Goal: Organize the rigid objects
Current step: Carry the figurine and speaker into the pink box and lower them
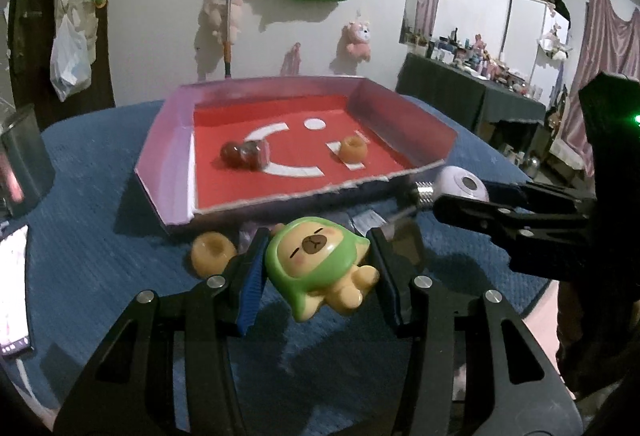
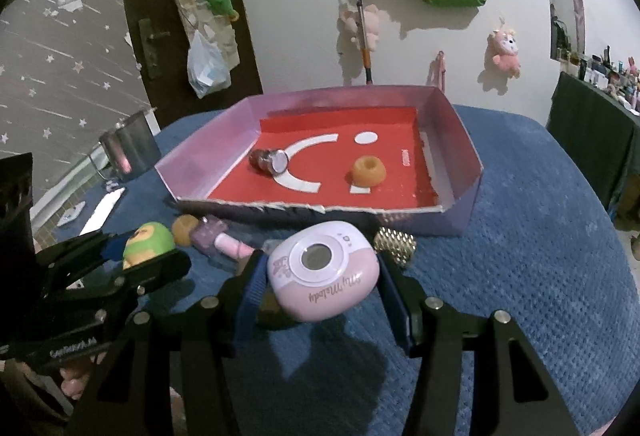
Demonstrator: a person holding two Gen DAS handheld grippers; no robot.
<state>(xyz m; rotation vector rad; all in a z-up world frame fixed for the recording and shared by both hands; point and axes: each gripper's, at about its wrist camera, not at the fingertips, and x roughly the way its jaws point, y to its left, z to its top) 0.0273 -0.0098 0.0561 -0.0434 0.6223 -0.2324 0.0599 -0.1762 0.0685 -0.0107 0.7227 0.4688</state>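
Left gripper (image 1: 316, 256) clamps the capybara toy (image 1: 320, 268); right gripper (image 2: 320, 276) clamps the pink case (image 2: 324, 282), both held just short of the box (image 2: 460, 139). Next move, presumably: carry over the near wall, release inside.

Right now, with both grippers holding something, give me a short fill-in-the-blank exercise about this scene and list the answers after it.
1. The left gripper holds a capybara figure in a ____ hood.
2. The right gripper holds a ____ My Melody case.
3. The orange ring lies inside the ____.
4. The box floor is ____.

Missing words: green; pink; box; red
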